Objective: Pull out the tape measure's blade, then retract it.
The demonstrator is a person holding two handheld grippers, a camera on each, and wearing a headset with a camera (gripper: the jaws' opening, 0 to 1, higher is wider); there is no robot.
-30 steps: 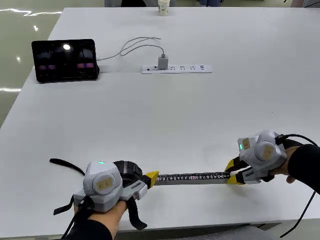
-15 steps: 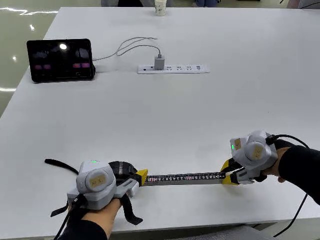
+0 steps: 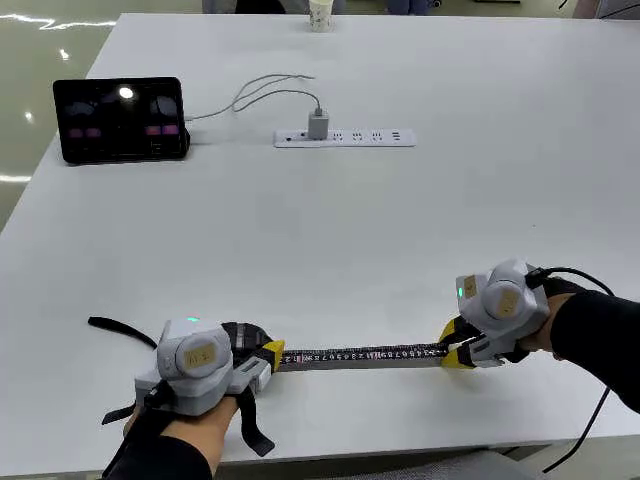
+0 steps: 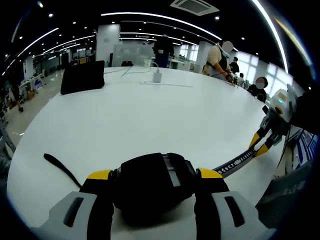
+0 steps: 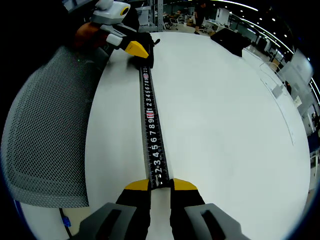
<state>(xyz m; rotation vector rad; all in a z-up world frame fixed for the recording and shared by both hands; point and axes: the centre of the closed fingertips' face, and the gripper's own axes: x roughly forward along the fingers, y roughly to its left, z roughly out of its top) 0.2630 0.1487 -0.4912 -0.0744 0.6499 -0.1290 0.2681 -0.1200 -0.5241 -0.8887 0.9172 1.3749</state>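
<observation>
The black tape measure case (image 4: 152, 182) sits on the white table at the near left, clamped between the yellow-tipped jaws of my left gripper (image 3: 262, 352). Its dark blade (image 3: 360, 354) with white numbers runs flat along the table to the right. My right gripper (image 3: 450, 345) is shut on the blade's free end (image 5: 158, 181). In the right gripper view the blade (image 5: 150, 120) stretches away to the case (image 5: 146, 48) and the left gripper (image 5: 131, 46). The right gripper (image 4: 262, 142) appears at the far right of the left gripper view, holding the blade (image 4: 235, 163).
A dark tablet (image 3: 121, 119) stands at the far left, and a white power strip (image 3: 345, 138) with a charger and cables lies mid-table. A paper cup (image 3: 320, 14) is at the far edge. A black strap (image 3: 121, 330) trails left of the case. People stand in the background.
Both grippers have shifted slightly left along the table edge with the tape; the drawn-out blade length looks about the same. The head camera has also moved a little.
</observation>
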